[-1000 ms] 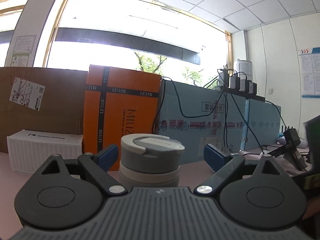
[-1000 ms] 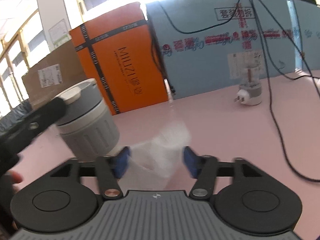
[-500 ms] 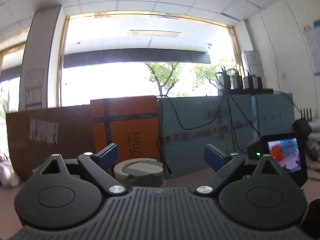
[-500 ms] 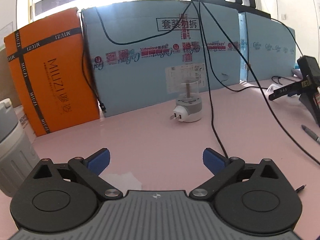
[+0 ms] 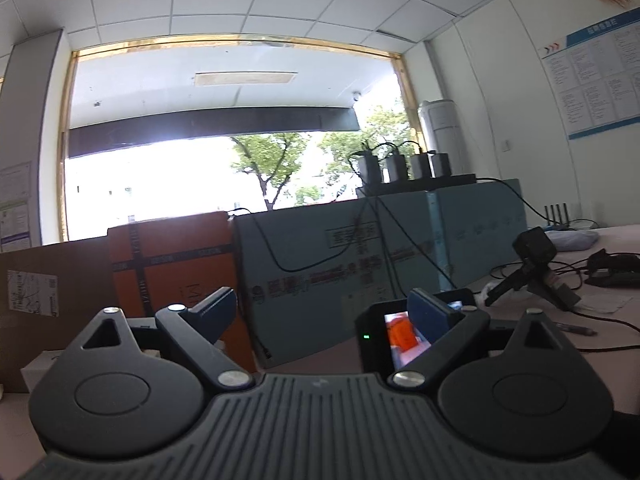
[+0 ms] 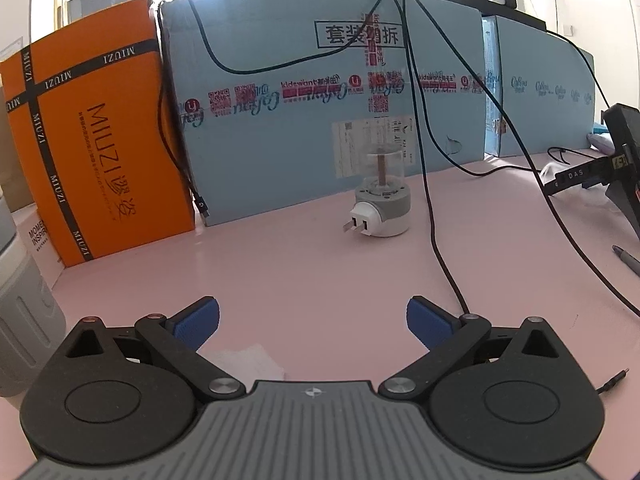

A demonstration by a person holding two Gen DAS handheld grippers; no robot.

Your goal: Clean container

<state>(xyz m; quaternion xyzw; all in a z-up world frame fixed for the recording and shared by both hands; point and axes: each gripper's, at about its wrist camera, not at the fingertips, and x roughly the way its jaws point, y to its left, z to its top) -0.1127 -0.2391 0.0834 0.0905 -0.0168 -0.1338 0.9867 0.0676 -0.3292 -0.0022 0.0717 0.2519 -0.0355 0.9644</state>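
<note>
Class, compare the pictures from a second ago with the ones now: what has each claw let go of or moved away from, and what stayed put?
The right claw opened and dropped the white tissue onto the pink table. The left claw lost the grey container from between its fingers. The orange box and plug stayed put.

grey container [image 6: 22, 300] cut off at left edge, white tissue [image 6: 250, 362] half hidden behind gripper body

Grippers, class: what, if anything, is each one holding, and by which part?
Nothing is held. The right gripper is open over the table, with the tissue lying loose beneath it; the left gripper is empty too.
</note>
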